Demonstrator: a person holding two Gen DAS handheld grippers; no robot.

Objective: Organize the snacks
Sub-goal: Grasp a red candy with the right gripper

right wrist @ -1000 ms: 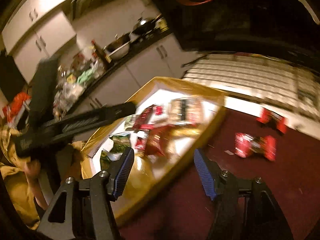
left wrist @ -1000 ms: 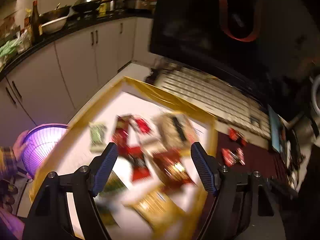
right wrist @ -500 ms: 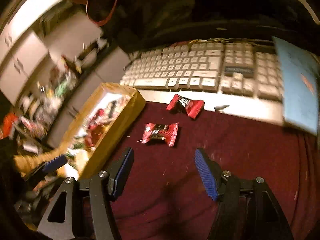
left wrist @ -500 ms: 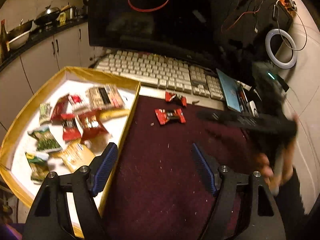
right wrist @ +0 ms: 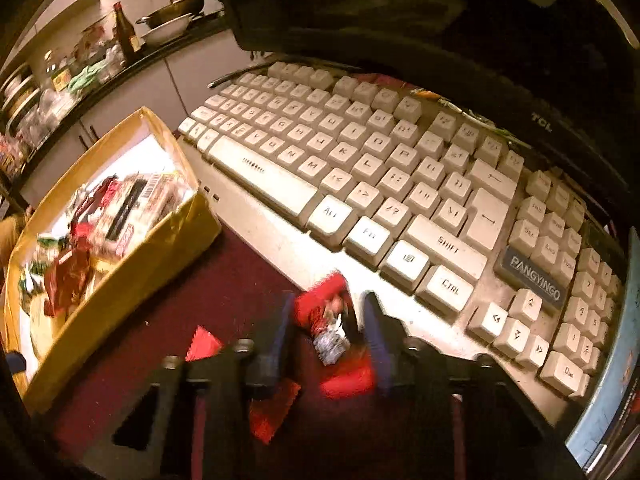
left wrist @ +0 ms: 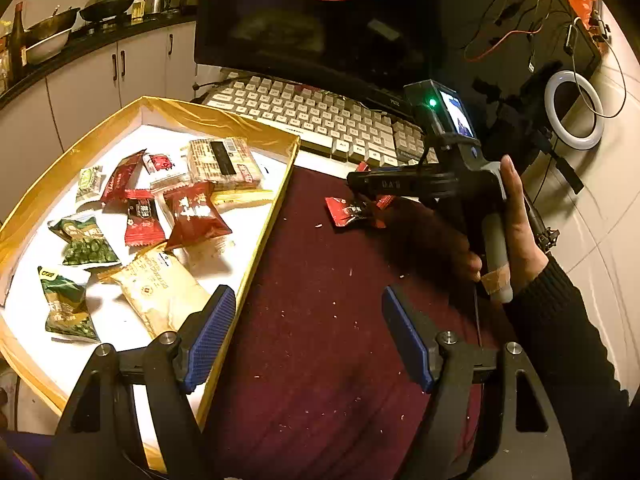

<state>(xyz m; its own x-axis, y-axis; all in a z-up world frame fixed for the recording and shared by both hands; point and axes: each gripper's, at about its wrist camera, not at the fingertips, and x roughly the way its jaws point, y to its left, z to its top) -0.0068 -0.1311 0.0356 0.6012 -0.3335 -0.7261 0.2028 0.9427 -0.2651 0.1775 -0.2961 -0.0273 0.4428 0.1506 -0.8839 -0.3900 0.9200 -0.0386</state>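
Note:
A gold-rimmed white tray [left wrist: 224,120] holds several snack packets, among them a red one [left wrist: 194,214] and a tan one [left wrist: 160,292]; the tray also shows in the right wrist view [right wrist: 132,276]. Two red candies lie on the maroon mat by the keyboard. My right gripper [right wrist: 326,320] has its jaws closed in around one red candy [right wrist: 332,320]; the other red candy [right wrist: 204,344] lies just left of it. In the left wrist view the right gripper [left wrist: 360,200] hangs over a candy [left wrist: 346,212]. My left gripper [left wrist: 304,320] is open and empty above the mat beside the tray's edge.
A white keyboard [right wrist: 380,184] lies behind the candies, under a dark monitor [left wrist: 320,24]. A blue booklet [right wrist: 612,380] sits at the right. A ring light [left wrist: 576,116] and cables are at the far right. Kitchen cabinets [left wrist: 100,76] stand beyond the tray.
Both grippers swung right from the tray to the mat. The right gripper dropped onto the candies by the keyboard and its jaws closed in on one. The left gripper stays open.

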